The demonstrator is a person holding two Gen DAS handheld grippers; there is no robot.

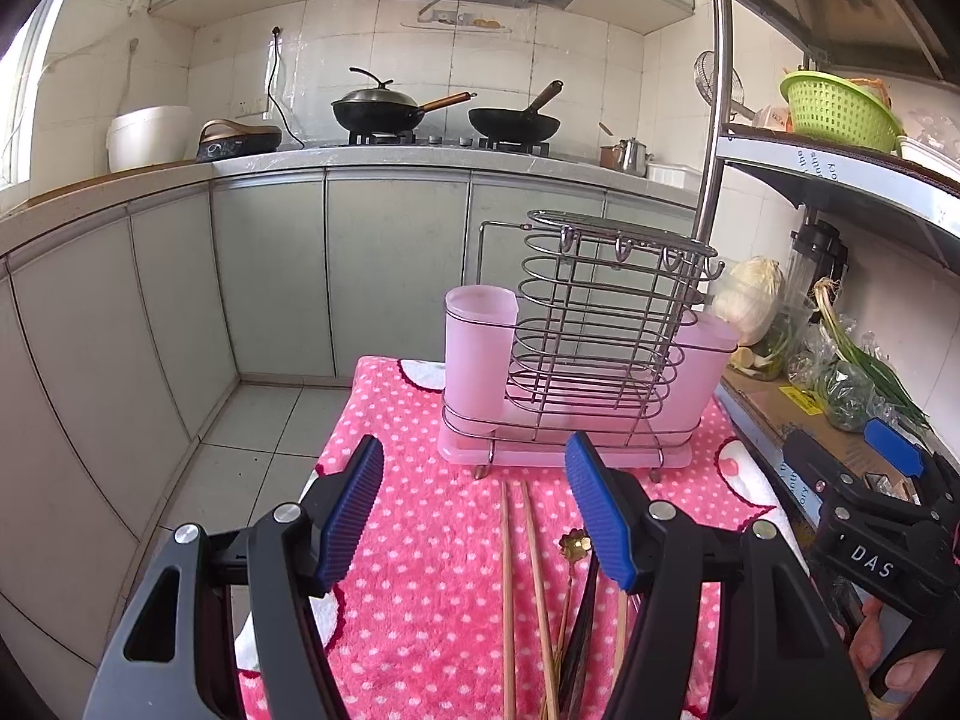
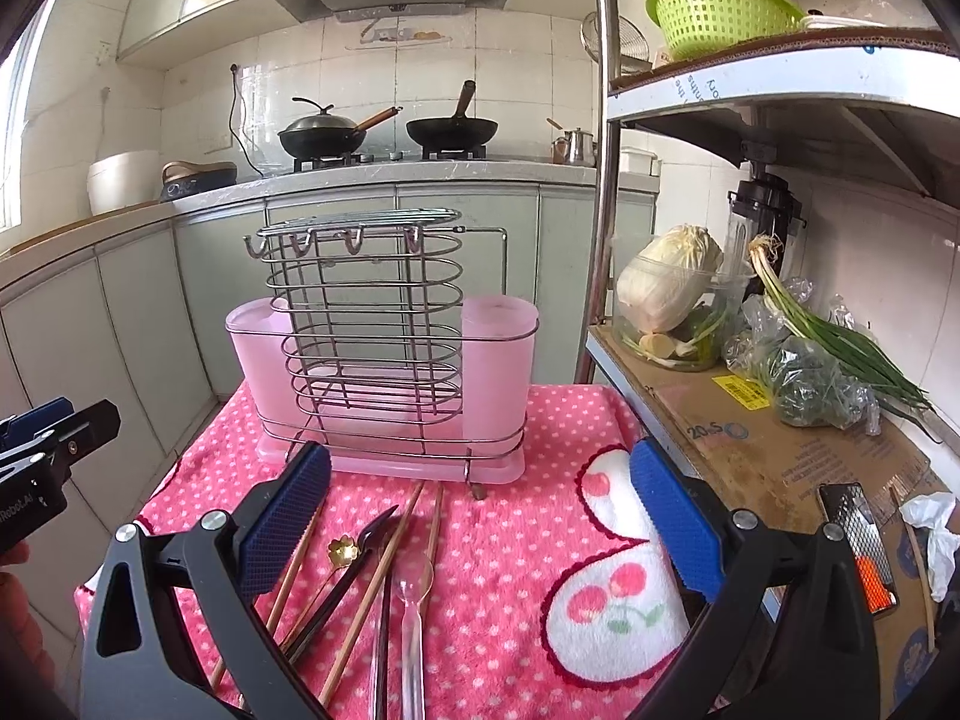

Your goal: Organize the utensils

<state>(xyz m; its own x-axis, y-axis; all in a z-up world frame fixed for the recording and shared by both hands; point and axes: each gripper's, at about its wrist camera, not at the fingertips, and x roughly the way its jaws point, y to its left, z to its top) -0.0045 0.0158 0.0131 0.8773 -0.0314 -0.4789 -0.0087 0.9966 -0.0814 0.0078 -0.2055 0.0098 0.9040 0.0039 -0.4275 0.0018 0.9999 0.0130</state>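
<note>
The utensil rack [image 2: 384, 348] stands at frame centre on the table [image 2: 510, 540], with chopsticks [image 2: 372, 588], a clear spoon [image 2: 414, 612] and tongs [image 2: 342, 588] lying before it at the lower centre. A cabbage [image 2: 666, 282] sits on the shelf [image 2: 780, 450] at right.

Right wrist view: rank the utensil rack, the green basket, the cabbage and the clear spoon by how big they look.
1. Utensil rack, clearly largest.
2. Green basket and cabbage look about alike; distance differs, so unranked.
3. Clear spoon, long but thinnest, and nearest the camera.
</note>
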